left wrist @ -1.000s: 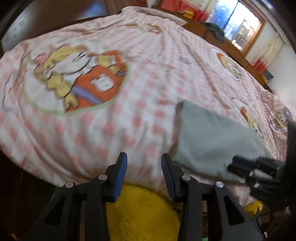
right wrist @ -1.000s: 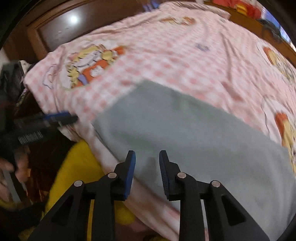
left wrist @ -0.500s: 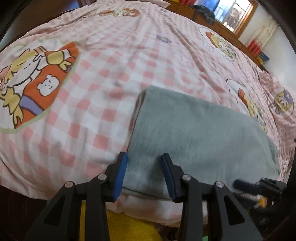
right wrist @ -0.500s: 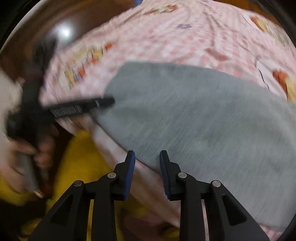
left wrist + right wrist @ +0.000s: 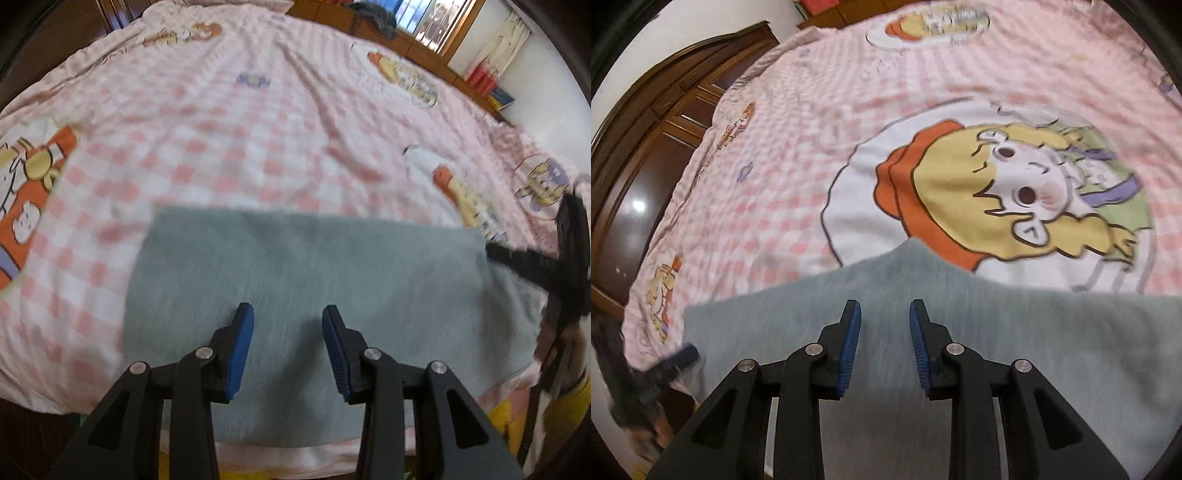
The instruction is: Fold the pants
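The grey pants (image 5: 306, 266) lie folded into a flat rectangle near the front edge of the bed. They also show in the right wrist view (image 5: 1052, 343). My left gripper (image 5: 287, 332) is open and empty, hovering over the near middle of the pants. My right gripper (image 5: 884, 332) is open and empty over the pants' other end; it also shows as a dark blur at the right of the left wrist view (image 5: 535, 262). The left gripper appears blurred at the lower left of the right wrist view (image 5: 670, 363).
The bed is covered by a pink checked sheet (image 5: 258, 129) with cartoon prints (image 5: 1015, 199). A dark wooden wardrobe (image 5: 646, 140) stands beyond the bed. A wooden ledge and window (image 5: 424, 26) lie at the far side. Something yellow (image 5: 509, 417) sits below the bed's front edge.
Both grippers have swung in over the pants: the left moved right from the bed edge onto the cloth, the right turned toward the pants' right end. Both stay open.
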